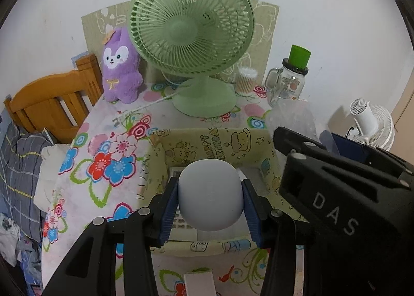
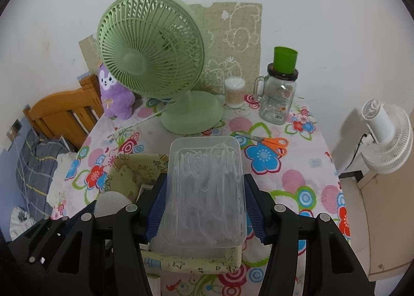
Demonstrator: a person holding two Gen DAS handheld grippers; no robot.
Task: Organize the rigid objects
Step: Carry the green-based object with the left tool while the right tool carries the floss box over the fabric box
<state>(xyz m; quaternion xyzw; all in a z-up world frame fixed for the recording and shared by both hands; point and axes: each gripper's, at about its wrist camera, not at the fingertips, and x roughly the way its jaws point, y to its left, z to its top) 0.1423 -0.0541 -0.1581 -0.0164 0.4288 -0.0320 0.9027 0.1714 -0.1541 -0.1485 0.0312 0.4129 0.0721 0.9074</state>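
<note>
My left gripper (image 1: 210, 184) is shut on a pale, rounded egg-like object (image 1: 211, 195) and holds it over a yellow cartoon-print fabric box (image 1: 207, 140) on the floral tablecloth. Under the object, inside the box, lies a flat device with grey keys (image 1: 182, 221). My right gripper (image 2: 205, 180) is shut on a clear plastic case of white floss picks (image 2: 204, 161), over the right part of the same fabric box (image 2: 129, 166). In the right wrist view the pale object (image 2: 111, 202) shows at the lower left, beside the left gripper's black frame.
A green desk fan (image 1: 191, 24) stands behind the box. A purple plush (image 1: 120, 68) sits to its left; a cotton swab jar (image 1: 245, 81) and a glass mug jar with a green cup (image 1: 287, 83) stand to its right. Orange scissors (image 2: 274, 144) lie right of the box.
</note>
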